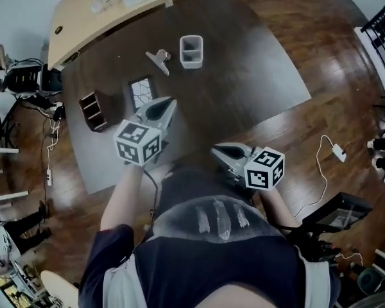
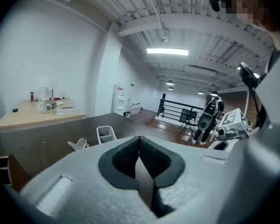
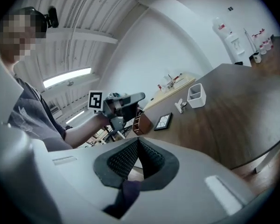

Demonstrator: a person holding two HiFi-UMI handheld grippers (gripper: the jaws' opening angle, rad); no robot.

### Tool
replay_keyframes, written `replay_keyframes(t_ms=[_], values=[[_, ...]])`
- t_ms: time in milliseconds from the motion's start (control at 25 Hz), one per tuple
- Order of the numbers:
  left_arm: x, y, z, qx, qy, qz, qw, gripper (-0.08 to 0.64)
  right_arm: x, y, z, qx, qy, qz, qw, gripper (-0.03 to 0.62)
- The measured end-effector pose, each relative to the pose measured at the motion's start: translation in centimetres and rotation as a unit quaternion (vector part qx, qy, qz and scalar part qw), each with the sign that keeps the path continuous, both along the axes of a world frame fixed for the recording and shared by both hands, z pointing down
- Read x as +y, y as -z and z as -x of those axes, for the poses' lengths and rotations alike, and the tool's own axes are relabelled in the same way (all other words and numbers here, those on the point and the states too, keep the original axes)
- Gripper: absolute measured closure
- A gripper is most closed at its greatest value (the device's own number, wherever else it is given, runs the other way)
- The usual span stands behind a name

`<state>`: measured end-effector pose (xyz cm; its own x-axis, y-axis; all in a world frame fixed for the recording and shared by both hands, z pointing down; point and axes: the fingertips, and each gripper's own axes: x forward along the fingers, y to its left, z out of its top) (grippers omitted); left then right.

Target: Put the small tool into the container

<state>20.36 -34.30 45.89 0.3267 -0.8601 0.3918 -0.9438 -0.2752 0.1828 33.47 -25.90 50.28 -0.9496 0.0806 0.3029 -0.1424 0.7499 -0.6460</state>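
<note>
The small tool, a grey clip-like piece, lies on the dark table just left of the white open container. Both also show far off in the left gripper view, tool beside container, and in the right gripper view, tool and container. My left gripper hovers over the near part of the table, jaws shut and empty. My right gripper is held close to the person's body at the table's near edge, jaws together with nothing between them.
A brown slotted organiser and a dark patterned tile lie on the table left of my left gripper. A light wooden desk with clutter stands behind. A white charger and cable lie on the floor at right.
</note>
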Motion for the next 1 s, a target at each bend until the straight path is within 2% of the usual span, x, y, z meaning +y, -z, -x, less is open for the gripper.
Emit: replay_keyframes(t_ms=[160,320,360,520,600,720,800,920,1000], values=[[-2.0,-1.5,0.5,-0.017,0.048,0.029,0.9983,0.563,-0.8,-0.8,-2.2,0.004,0.03,0.014,0.999,0.592],[-5.1,-3.1,3.0,-0.046,0.084,0.059,0.9936,0.56,-3.4,-0.9,-3.3,0.003,0.026,0.023,0.999,0.592],[-6.2,-3.6,4.0,-0.051,0.093,0.066,0.9922,0.502,-4.2,-1.0,-3.2,0.006,0.024,0.023,0.999,0.592],[-9.6,-6.5,8.4,-0.058,0.128,0.087,0.9862,0.374,-7.4,-1.5,-3.0,0.036,0.013,0.002,0.999,0.592],[-10.5,-8.1,10.5,-0.068,0.146,0.097,0.9822,0.336,-8.8,-1.5,-3.2,0.047,-0.003,-0.013,0.999,0.592],[-12.7,-10.7,12.9,-0.088,0.169,0.119,0.9745,0.307,-10.8,-1.8,-3.4,0.061,-0.011,0.001,0.998,0.592],[-15.5,-12.3,15.0,-0.093,0.189,0.137,0.968,0.307,-11.9,-2.0,-2.1,0.085,0.017,0.009,0.996,0.592],[-20.1,-14.3,18.7,-0.104,0.21,0.161,0.9588,0.307,-12.9,-2.5,0.8,0.124,0.077,-0.003,0.989,0.592],[-21.7,-15.4,20.1,-0.123,0.207,0.172,0.9551,0.307,-13.5,-3.1,1.5,0.139,0.083,-0.005,0.987,0.592]])
